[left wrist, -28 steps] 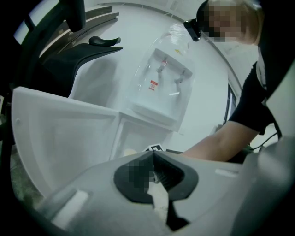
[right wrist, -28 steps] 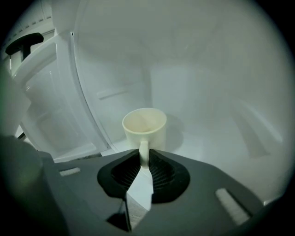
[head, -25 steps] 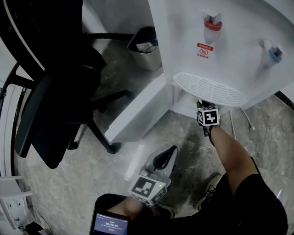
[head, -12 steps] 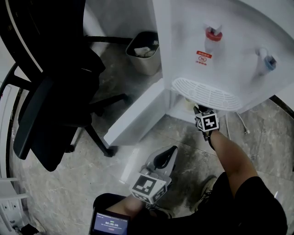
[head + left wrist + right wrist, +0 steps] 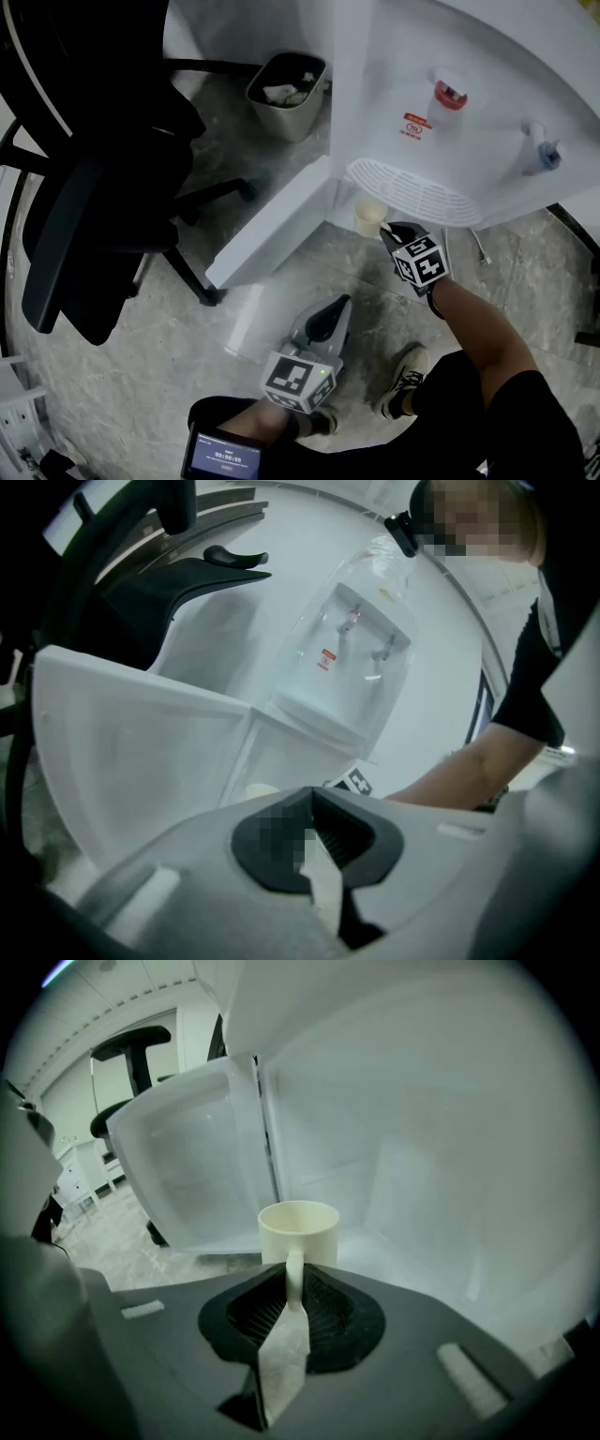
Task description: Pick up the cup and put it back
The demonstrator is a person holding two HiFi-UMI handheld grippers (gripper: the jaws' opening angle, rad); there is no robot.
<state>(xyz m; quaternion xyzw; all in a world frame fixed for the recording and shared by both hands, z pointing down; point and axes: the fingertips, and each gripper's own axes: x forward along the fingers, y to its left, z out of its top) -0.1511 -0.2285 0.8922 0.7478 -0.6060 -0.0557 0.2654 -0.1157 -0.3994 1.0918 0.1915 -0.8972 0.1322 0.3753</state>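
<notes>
A cream cup (image 5: 367, 216) hangs at the mouth of the cabinet under the water dispenser (image 5: 469, 141), just below the drip grille. My right gripper (image 5: 384, 230) is shut on its handle. In the right gripper view the cup (image 5: 298, 1230) stands upright beyond the jaws, its handle pinched between the pads of my right gripper (image 5: 293, 1283), with the white cabinet interior (image 5: 431, 1185) behind it. My left gripper (image 5: 330, 322) is held low over the floor, apart from the cup. Seen in its own view, the left gripper (image 5: 314, 841) is shut with nothing in it.
The cabinet door (image 5: 272, 230) stands swung open to the left of the cup. A grey waste bin (image 5: 286, 94) sits beside the dispenser. A black office chair (image 5: 94, 187) fills the left side. A cable (image 5: 478, 246) lies on the marble floor.
My right gripper has lifted and drawn back from under the grille with the cup, which now shows in the head view. The left gripper has stayed where it was.
</notes>
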